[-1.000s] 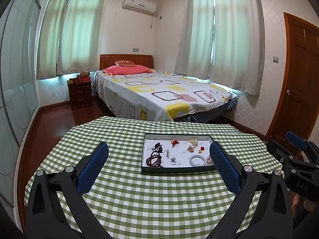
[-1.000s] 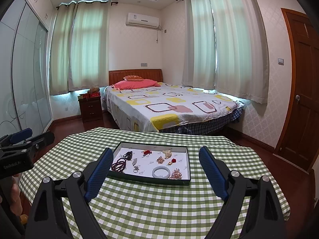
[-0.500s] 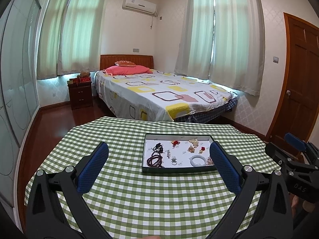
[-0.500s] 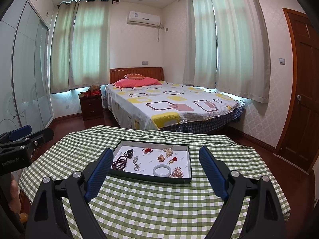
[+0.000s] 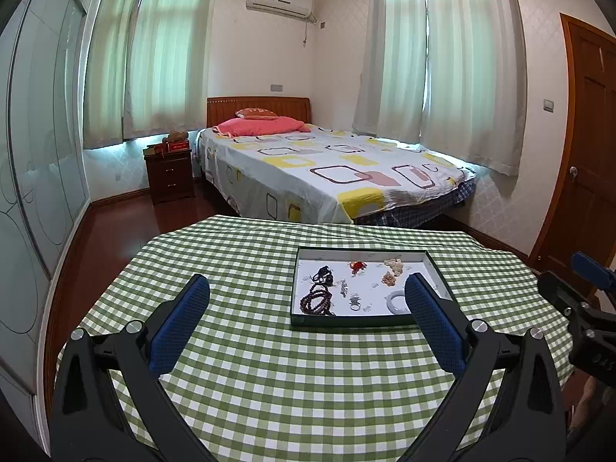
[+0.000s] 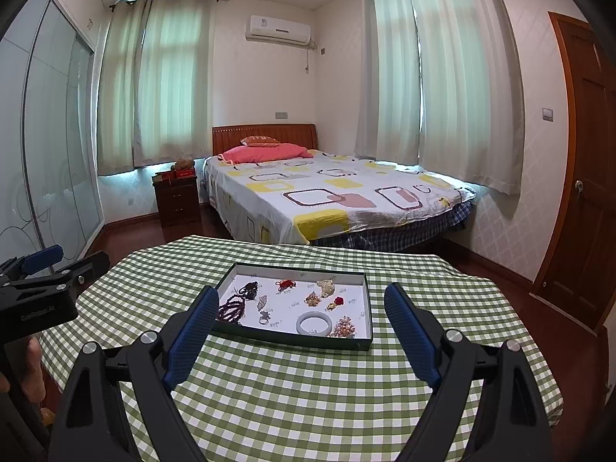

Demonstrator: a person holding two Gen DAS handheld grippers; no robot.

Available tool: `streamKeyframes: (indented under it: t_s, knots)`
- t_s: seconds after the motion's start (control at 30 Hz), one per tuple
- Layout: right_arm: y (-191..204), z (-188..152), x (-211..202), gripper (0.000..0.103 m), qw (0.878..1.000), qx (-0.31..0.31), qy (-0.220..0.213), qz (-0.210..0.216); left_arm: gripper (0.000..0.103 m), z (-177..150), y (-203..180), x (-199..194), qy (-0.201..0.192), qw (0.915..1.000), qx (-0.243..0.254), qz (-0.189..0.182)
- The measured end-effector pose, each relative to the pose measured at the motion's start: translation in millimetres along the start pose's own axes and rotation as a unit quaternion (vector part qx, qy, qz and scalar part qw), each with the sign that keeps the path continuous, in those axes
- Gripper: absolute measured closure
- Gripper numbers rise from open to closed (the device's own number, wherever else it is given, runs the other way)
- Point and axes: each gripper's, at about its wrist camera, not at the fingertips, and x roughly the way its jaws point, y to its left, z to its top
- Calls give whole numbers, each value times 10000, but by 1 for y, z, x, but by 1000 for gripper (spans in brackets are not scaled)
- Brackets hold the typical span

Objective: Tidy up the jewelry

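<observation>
The right gripper (image 6: pixel 298 310) stood with its blue fingers (image 6: pixel 192 340) spread wide and empty at lower centre. Between them, on a green checked tablecloth (image 6: pixel 308 392), lay a dark tray (image 6: pixel 292 339) holding a pale bangle (image 6: pixel 313 323), dark beads (image 6: pixel 231 310) and small trinkets. The left gripper (image 6: pixel 46 269) showed at the left edge; a bed (image 6: pixel 327 196) filled mid-frame.

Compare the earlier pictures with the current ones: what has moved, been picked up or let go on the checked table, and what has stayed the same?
Nothing was taken hold of or let go. The left tool swung slightly leftward, so the tray now sits further right in its view. The right tool stayed put. Both tools remain wide open and empty, short of the tray; the dark bead bracelet, white bangle and other pieces lie unmoved inside it.
</observation>
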Motion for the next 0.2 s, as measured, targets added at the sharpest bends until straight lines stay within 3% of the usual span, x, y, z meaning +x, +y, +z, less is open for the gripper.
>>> streamKeyframes:
  t_s: [0.2]
  knots:
    - [-6,-3,11,18,9999,83,111,-21,4,-6,6,23,276,9996,-14,-29]
